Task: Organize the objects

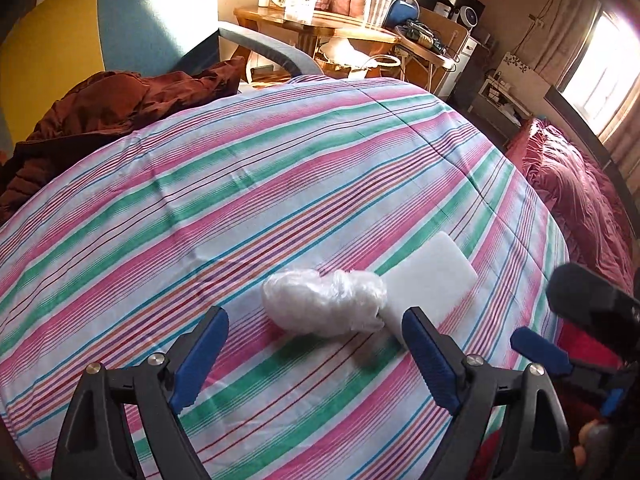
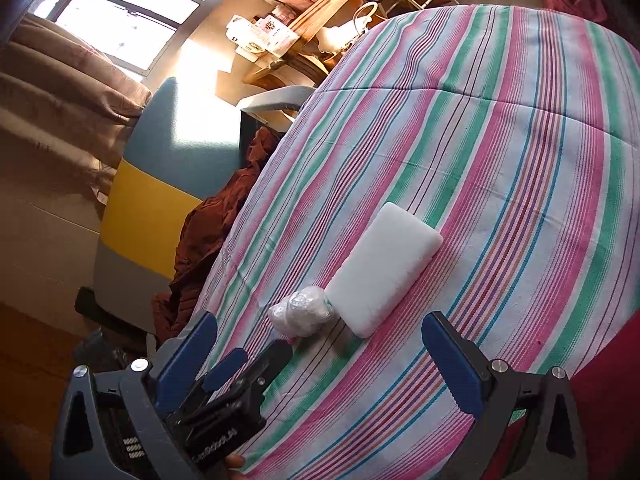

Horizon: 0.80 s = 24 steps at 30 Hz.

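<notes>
Blue-padded fingers of the left hand-held gripper (image 1: 316, 354) stand spread wide, holding nothing, low over the striped bedcover (image 1: 280, 184). Just beyond its fingertips lies a crumpled clear plastic bag (image 1: 324, 304), resting on the bedcover. The bag touches the near left corner of a flat white foam block (image 1: 430, 278), which lies to its right and slightly farther away.

The right hand-held gripper (image 2: 320, 352) is likewise spread wide and empty. It sits near the bag and the foam block, with both objects ahead of its fingertips. In the right wrist view, the left unit appears at the lower left.

A brown garment (image 1: 108, 120) lies bunched at the far left edge of the bed. A red quilt (image 1: 576, 196) lies to the right. A wooden worktop (image 1: 312, 26) carrying cups and boxes stands far behind the bed.
</notes>
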{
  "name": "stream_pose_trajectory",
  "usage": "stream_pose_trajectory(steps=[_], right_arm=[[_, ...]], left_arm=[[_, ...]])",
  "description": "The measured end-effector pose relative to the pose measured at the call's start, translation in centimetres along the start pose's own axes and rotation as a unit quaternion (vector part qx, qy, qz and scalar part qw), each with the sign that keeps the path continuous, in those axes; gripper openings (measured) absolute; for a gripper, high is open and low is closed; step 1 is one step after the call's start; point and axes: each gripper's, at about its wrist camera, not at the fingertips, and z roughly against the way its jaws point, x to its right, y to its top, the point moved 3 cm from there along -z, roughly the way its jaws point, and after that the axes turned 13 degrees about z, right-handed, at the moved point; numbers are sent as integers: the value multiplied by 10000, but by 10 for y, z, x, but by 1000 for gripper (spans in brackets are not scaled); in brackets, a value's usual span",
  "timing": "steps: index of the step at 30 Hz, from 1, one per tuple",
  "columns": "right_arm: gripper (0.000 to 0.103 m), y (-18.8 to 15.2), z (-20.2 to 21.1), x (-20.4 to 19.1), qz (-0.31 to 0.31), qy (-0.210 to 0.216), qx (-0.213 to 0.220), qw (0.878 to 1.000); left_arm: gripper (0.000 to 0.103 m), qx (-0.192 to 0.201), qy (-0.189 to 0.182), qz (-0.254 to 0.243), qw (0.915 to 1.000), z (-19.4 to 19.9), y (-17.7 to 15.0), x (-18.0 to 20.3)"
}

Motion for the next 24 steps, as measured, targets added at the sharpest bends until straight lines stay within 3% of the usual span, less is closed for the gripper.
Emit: stream_pose_trajectory(steps=[3, 4, 5, 7, 11, 16, 21, 24], right_arm=[[103, 0, -3, 2, -52, -39, -51, 10000], [103, 0, -5, 2, -50, -39, -96, 9999], [103, -1, -7, 2, -45, -38, -130, 9999], [103, -1, -9, 1, -15, -43, -170, 9998], [103, -2, -12, -2, 64, -58, -203, 9998], [103, -4, -16, -5, 280, -214, -317, 9989], [103, -12, -29, -12, 637, -480, -694, 9944], [103, -15, -34, -15, 836, -686, -831, 9907]], left_arm=[[91, -169, 9, 67, 9998, -21, 5, -1], [85, -203, -3, 110, 9997, -26, 5, -3], [69, -210, -28, 166, 9996, -28, 5, -7], [68, -237, -181, 330, 9990, -25, 1, -17], [66, -57, -117, 316, 9994, -1, -16, -36], [66, 105, 335, 545, 9979, 30, -60, -71], [66, 467, 621, 491, 9958, 59, -104, -91], [66, 436, 662, 510, 9955, 62, -125, -100]])
